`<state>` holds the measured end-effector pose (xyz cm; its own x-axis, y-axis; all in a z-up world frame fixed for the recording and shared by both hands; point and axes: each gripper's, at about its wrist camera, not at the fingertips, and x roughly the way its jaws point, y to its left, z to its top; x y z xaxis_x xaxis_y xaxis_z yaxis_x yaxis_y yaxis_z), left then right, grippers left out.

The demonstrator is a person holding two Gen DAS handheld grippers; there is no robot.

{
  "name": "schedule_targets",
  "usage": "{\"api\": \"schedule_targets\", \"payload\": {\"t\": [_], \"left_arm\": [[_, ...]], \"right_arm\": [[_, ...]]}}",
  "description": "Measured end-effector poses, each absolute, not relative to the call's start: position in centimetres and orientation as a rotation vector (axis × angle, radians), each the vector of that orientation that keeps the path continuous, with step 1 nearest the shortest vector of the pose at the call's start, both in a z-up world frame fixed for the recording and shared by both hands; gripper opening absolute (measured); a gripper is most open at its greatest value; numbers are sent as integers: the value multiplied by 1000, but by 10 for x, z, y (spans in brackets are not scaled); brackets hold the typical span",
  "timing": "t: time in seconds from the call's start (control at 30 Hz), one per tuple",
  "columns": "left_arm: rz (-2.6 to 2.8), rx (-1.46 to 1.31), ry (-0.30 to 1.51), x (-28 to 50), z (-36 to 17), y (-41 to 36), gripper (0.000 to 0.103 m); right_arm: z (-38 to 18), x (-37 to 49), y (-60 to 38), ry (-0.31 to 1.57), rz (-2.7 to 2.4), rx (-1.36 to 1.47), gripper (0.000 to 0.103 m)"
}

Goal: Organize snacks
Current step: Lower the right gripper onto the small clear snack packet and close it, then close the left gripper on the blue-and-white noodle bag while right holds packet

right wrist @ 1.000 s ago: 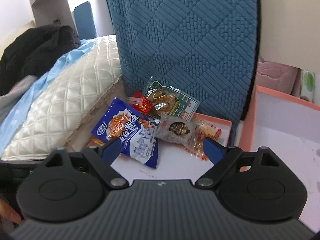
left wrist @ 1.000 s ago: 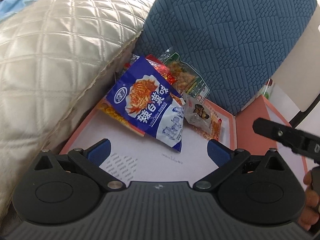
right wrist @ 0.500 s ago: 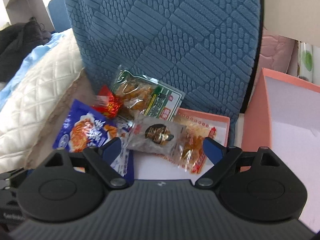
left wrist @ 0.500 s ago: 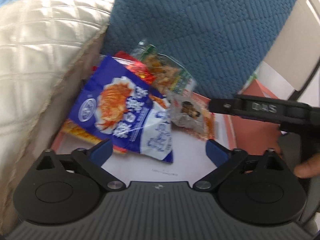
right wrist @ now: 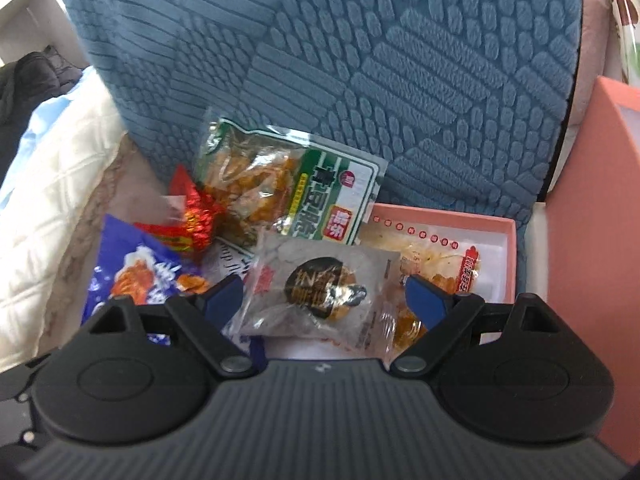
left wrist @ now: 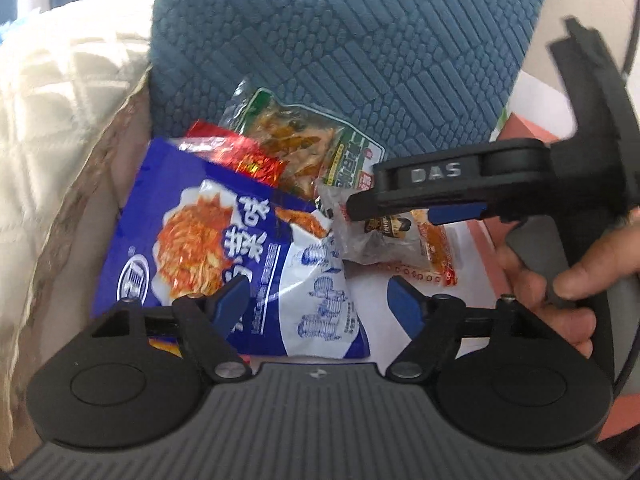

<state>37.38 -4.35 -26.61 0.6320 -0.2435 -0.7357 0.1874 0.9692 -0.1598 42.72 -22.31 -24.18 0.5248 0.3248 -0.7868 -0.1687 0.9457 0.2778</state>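
While the left gripper point(left wrist: 316, 300) closes over the blue packet point(left wrist: 224, 248), nothing pinched, long axis running toward the blue cushion point(left wrist: 360, 40), right gripper point(right wrist: 324, 296) spread wide around the clear packet point(right wrist: 316, 284), lying crosswise before that cushion.

A heap of snack packets lies in a shallow pink tray point(right wrist: 444, 216), crowded toward its far left corner. The big blue-and-white bag point(left wrist: 224, 248) lies flat along the left edge. A small red foil packet point(right wrist: 196, 220) sits crumpled at its far end. The green-labelled clear pouch point(right wrist: 280, 184) leans at the far edge. A clear packet with a dark round label point(right wrist: 320, 284) overlaps an orange-filled one point(right wrist: 440, 264) near the tray's middle.
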Motion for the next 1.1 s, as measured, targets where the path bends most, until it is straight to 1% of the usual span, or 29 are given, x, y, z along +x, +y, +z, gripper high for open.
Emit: {"api": "schedule_targets", "payload": {"t": [0.1,0.23,0.33,0.4,0.47,0.5,0.53,0.57,0.6,0.63,0.7,0.73,0.8,0.9,1.1], "left_arm": [[-225,2,831,376,-270,-55,80],[-202,63,850,385,-277,-61,80],[-190,93,857,390,-281,-63,80],[-181,102,861,393,-282,-63,77],[-165,101,858,394,-283,-61,71],[-161,95,857,395,-283,-59,71],[-160,86,857,396,-283,-57,70],[-159,78,860,397,-283,-55,69],[-159,70,861,398,-282,-53,68],[-159,61,863,399,-281,-51,65],[-160,51,864,397,-278,-50,59],[-161,47,865,397,-277,-50,56],[-160,33,865,395,-273,-48,52],[-160,4,867,386,-266,-43,49],[-149,-66,868,378,-249,-25,46]], "right_arm": [[-250,435,-222,1002,305,168,89],[-260,444,-224,1035,318,204,89],[-263,449,-224,1048,322,219,92],[-263,451,-221,1053,333,204,92],[-264,453,-220,1057,351,191,91],[-264,453,-218,1055,361,181,86],[-264,452,-219,1058,364,178,86],[-264,452,-219,1059,360,182,80],[-263,452,-220,1059,346,175,70],[-262,454,-222,1060,342,185,67],[-262,455,-231,1068,334,230,53],[-261,455,-236,1073,330,252,51],[-260,454,-243,1074,326,276,38],[-255,446,-248,1063,324,264,29],[-239,421,-254,1041,319,214,24]]}}
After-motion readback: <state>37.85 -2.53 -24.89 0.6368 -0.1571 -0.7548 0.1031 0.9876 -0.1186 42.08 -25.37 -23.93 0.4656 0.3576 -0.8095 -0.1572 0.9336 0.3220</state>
